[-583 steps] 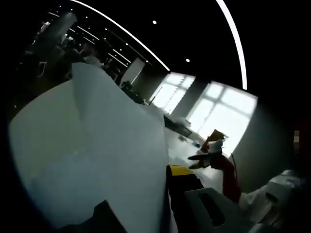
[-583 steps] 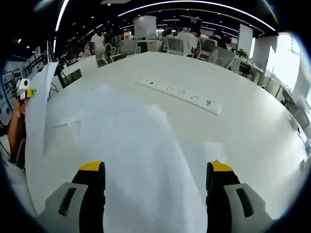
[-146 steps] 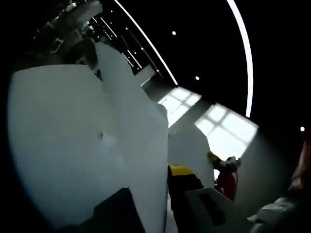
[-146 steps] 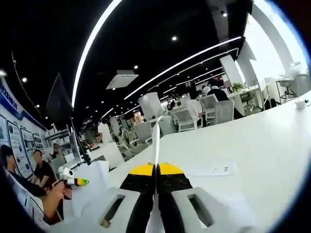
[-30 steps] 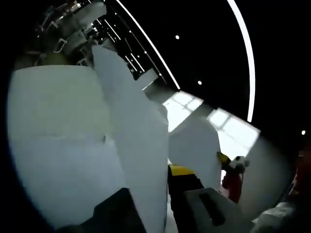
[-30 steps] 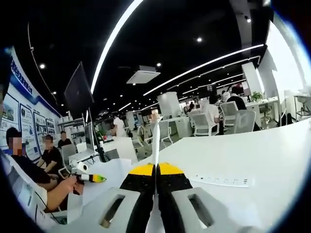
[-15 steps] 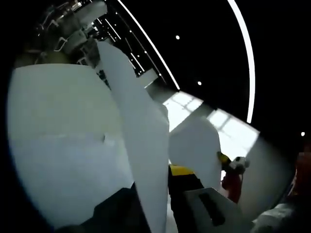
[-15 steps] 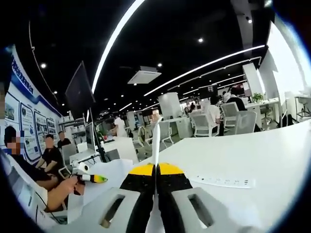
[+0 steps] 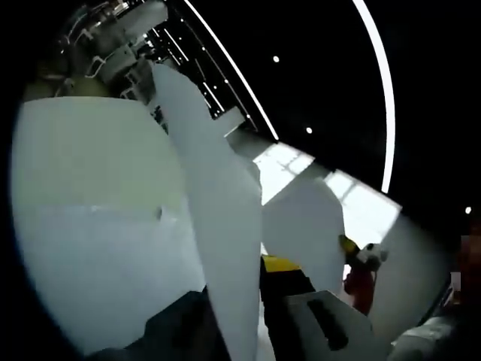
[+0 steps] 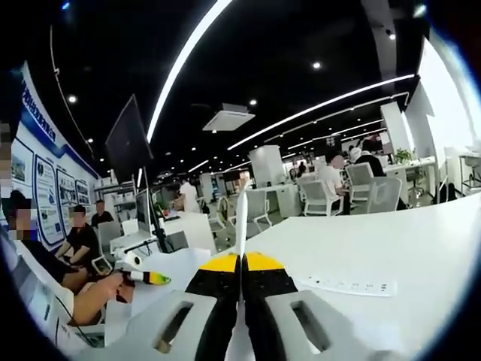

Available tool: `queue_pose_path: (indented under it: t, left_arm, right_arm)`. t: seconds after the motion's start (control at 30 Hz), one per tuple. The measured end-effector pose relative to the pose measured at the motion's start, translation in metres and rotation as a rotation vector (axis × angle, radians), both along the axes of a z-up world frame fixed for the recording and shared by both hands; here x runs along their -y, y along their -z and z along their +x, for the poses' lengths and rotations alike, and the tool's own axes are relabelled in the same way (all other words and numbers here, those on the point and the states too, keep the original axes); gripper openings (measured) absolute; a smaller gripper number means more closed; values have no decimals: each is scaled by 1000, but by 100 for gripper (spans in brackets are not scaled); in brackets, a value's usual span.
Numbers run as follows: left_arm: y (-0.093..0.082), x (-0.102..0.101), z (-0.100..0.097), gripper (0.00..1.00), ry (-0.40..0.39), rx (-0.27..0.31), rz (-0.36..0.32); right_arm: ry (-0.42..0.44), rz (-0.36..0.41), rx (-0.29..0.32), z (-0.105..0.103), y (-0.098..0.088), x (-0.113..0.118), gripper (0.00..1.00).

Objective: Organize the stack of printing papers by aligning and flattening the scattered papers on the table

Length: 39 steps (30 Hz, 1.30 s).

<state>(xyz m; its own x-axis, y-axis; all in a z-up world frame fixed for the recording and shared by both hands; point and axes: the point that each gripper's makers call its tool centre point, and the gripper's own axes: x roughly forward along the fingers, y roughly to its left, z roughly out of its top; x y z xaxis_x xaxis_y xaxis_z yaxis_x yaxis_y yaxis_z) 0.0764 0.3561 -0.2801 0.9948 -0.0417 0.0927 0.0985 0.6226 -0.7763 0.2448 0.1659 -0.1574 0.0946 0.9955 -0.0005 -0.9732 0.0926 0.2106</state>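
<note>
White printing paper stands upright off the table, held at both ends. My left gripper is shut on the stack's near edge, with sheets fanning up between the dark left jaw and the yellow-tipped right jaw. Further right in the left gripper view, my right gripper pinches another part of the paper. In the right gripper view, my right gripper is shut on the paper, seen edge-on as a thin white line. The left gripper shows at lower left, held by a hand.
A wide white table stretches to the right, with a white power strip lying on it. Several people sit at the far left, and office chairs and desks stand behind. Bright windows lie beyond the paper.
Both views have drifted slightly. Both grippers remain shut on the upright paper, which has barely moved.
</note>
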Motion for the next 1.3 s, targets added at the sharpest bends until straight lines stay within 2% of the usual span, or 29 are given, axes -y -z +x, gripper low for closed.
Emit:
queue_pose_path:
  t: [0.4, 0.53, 1.3]
  left_arm:
    - [1, 3, 2, 6, 4, -1, 0]
    - [3, 4, 3, 6, -7, -16, 24]
    - [5, 2, 4, 6, -6, -12, -14]
  right_arm:
    - [-34, -3, 12, -11, -2, -9, 0]
    - [-43, -6, 17, -15, -2, -12, 0]
    - [-64, 4, 33, -23, -7, -13, 0]
